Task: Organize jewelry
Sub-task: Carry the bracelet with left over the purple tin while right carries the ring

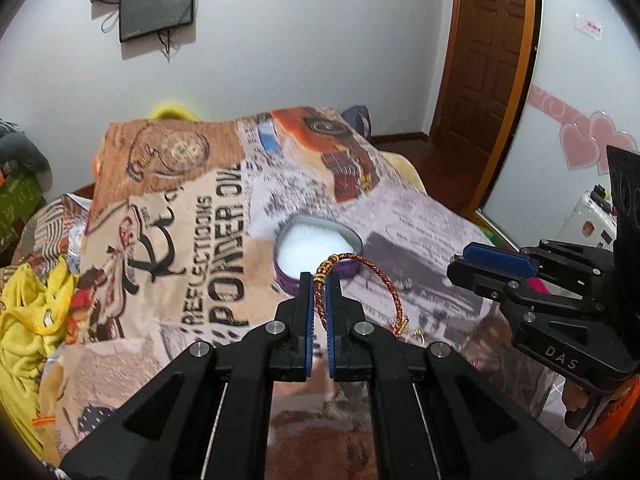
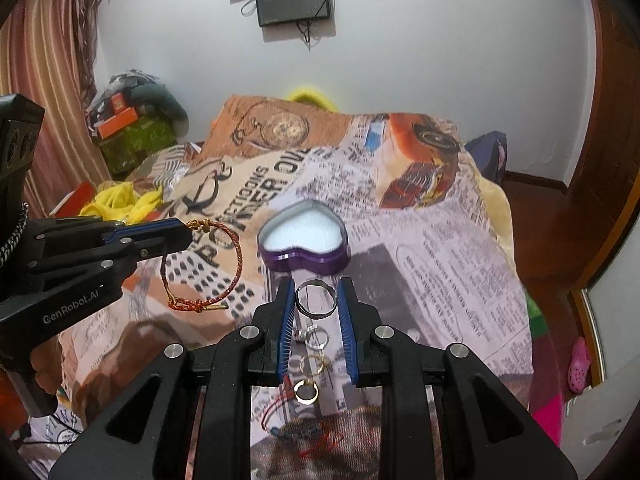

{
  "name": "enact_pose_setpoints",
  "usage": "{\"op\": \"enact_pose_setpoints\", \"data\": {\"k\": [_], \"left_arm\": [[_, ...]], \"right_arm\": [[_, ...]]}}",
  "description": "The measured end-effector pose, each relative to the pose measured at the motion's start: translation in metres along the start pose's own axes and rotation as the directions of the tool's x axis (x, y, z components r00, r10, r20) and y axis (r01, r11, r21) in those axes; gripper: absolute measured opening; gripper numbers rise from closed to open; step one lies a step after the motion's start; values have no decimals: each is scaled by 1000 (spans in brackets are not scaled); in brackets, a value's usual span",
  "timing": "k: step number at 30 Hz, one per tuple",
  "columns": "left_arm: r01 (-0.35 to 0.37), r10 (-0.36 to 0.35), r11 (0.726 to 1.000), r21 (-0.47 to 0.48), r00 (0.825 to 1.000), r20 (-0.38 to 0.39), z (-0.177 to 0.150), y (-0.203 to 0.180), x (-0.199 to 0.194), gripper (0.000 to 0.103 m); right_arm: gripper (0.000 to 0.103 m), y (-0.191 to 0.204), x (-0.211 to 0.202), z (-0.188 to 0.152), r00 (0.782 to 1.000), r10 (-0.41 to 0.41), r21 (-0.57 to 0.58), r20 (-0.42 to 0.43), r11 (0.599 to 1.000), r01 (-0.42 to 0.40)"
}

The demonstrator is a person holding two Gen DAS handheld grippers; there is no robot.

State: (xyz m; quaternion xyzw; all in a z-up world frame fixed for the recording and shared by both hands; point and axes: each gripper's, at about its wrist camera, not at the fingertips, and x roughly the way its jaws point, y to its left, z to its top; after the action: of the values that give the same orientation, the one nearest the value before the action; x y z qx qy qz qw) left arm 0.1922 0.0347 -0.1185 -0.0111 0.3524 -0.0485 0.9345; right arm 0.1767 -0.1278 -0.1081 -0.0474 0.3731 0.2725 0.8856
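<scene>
My left gripper [image 1: 319,280] is shut on a red-and-gold braided bracelet [image 1: 384,280], held in the air near a purple heart-shaped tin [image 1: 288,276] with white lining. In the right wrist view the left gripper [image 2: 182,232] holds the bracelet [image 2: 236,256] left of the tin [image 2: 304,262]. My right gripper [image 2: 316,286] is open, its fingers either side of a dark metal ring [image 2: 316,298] lying on the printed cloth. A silver ring [image 2: 318,338], a thin gold ring [image 2: 314,362] and a thicker gold ring [image 2: 307,392] lie in a row between the fingers. The right gripper also shows in the left wrist view [image 1: 496,260].
A red string bracelet [image 2: 280,412] lies on the cloth near the right gripper's base. The printed cloth [image 2: 440,248] covers the table. Yellow fabric [image 1: 28,320] and boxes [image 2: 132,140] lie at the left. A wooden door [image 1: 488,60] stands at the far right.
</scene>
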Motion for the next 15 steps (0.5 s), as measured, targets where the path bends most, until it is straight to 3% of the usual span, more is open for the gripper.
{"op": "enact_pose_setpoints", "data": {"k": [15], "left_arm": [[-38,38,999,-15,998,43,26,22,22,4]], "right_arm": [[19,1,23,23,999,6,-16,38,1000,-6]]}}
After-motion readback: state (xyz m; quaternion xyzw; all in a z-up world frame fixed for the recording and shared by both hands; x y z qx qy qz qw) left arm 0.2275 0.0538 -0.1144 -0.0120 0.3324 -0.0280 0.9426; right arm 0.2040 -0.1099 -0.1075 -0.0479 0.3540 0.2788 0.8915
